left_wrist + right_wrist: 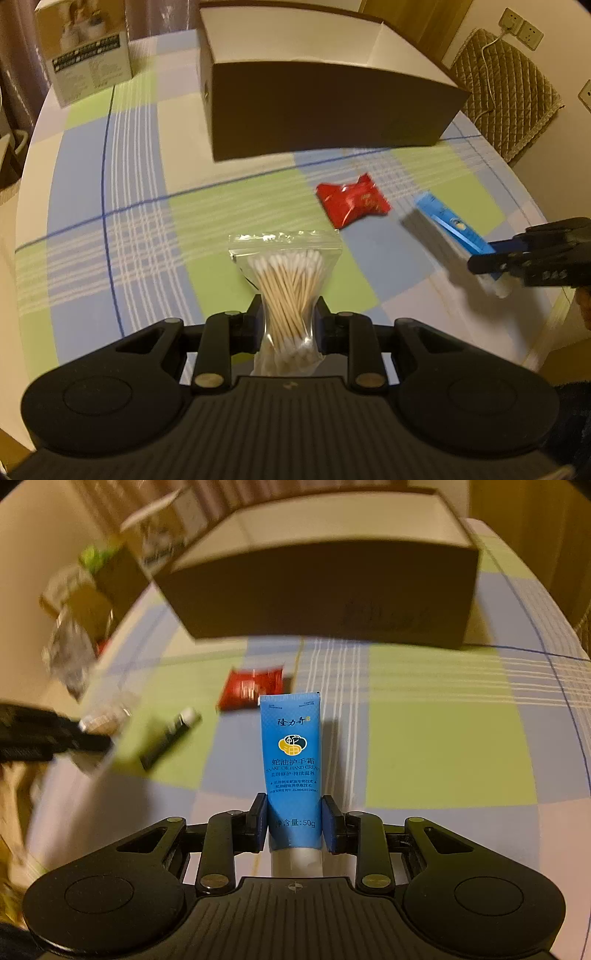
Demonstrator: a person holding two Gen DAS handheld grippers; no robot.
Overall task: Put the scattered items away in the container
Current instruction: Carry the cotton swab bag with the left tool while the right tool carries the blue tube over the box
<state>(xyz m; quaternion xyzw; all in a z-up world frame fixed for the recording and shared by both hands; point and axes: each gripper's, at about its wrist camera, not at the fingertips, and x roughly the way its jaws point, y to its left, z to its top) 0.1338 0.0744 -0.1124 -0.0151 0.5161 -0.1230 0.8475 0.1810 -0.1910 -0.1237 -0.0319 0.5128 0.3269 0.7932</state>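
Both tools loaded, box unfilled
Left tool [290, 319] clamps swab bag [284, 273], right tool [294, 821] clamps cream tube [290, 753]; red packet [352, 201] lies before box [332, 110].

Our left hand-held gripper [288, 321] points down at a slant, its fingers squeezing a bag of cotton swabs [290, 291]. Our right hand-held gripper [294, 821] tilts down too, pinching a blue tube [291, 760].
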